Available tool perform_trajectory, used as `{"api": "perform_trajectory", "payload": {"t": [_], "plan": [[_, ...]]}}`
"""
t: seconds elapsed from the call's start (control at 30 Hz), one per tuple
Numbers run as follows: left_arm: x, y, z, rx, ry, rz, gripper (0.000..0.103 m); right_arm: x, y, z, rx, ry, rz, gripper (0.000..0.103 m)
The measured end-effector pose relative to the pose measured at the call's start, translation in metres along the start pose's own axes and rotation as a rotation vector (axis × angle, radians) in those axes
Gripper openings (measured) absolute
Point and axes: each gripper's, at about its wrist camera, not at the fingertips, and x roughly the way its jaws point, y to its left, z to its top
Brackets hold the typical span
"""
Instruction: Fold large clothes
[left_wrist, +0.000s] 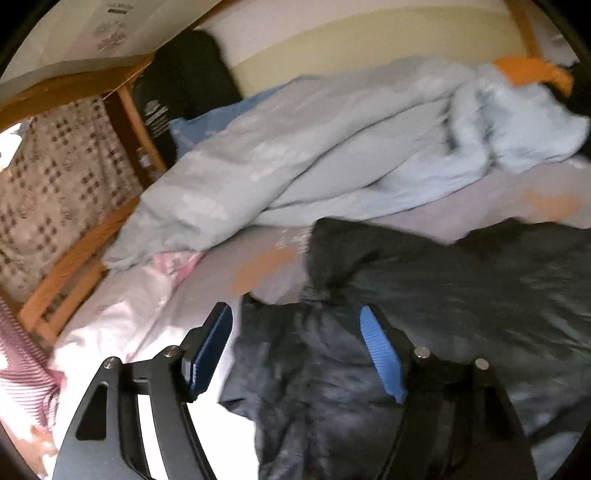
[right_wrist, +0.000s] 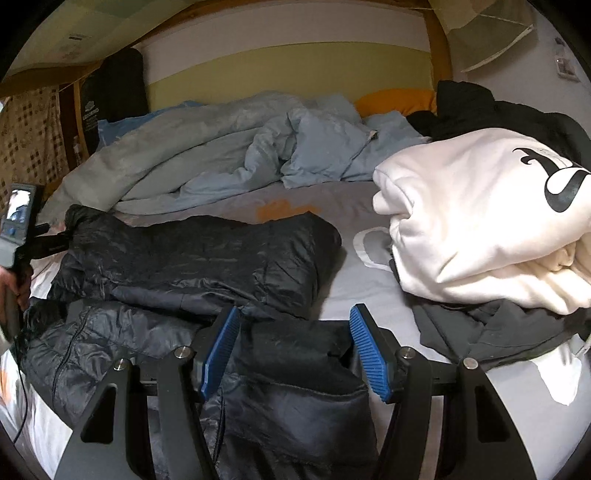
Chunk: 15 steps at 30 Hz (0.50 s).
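Dark puffer jacket (right_wrist: 192, 258) spread across grey bedsheet (right_wrist: 354, 273), partly folded over itself, in front of crumpled pale blue duvet (right_wrist: 236, 147). Right gripper (right_wrist: 295, 350) low over near edge of jacket, pointing toward headboard, jaws wide apart with a dark padded fold lying between blue pads (right_wrist: 369, 354), not pinched. Left gripper (left_wrist: 299, 350) at jacket's left end, likewise spread open, jacket fabric between the pads; white hoodie (right_wrist: 480, 221) piled at right, well apart from jacket.

Black logo on white hoodie (right_wrist: 480, 221); bag lettering perhaps illegible.
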Motion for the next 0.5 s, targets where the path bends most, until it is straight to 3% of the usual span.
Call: {"api": "perform_trajectory", "payload": {"t": [0.07,0.17,0.23,0.33,0.5], "plan": [[-0.019,-0.004,-0.005,0.025,-0.061,-0.014,0.076,-0.002,0.002,0.000,-0.001,-0.007,-0.003,0.064],[-0.043,-0.006,-0.015,0.007,-0.104,-0.075,0.095,-0.005,0.006,0.001,-0.017,-0.008,0.000,0.064],[-0.051,-0.005,-0.022,-0.020,-0.066,-0.164,0.097,-0.011,0.011,0.000,-0.034,-0.025,-0.004,0.064],[-0.064,0.001,-0.031,-0.053,-0.052,-0.195,0.100,-0.017,0.017,-0.001,-0.064,-0.050,-0.019,0.071],[-0.083,0.027,-0.043,-0.163,-0.055,-0.270,0.103,-0.026,0.025,-0.004,-0.096,-0.070,0.002,0.072]]}}
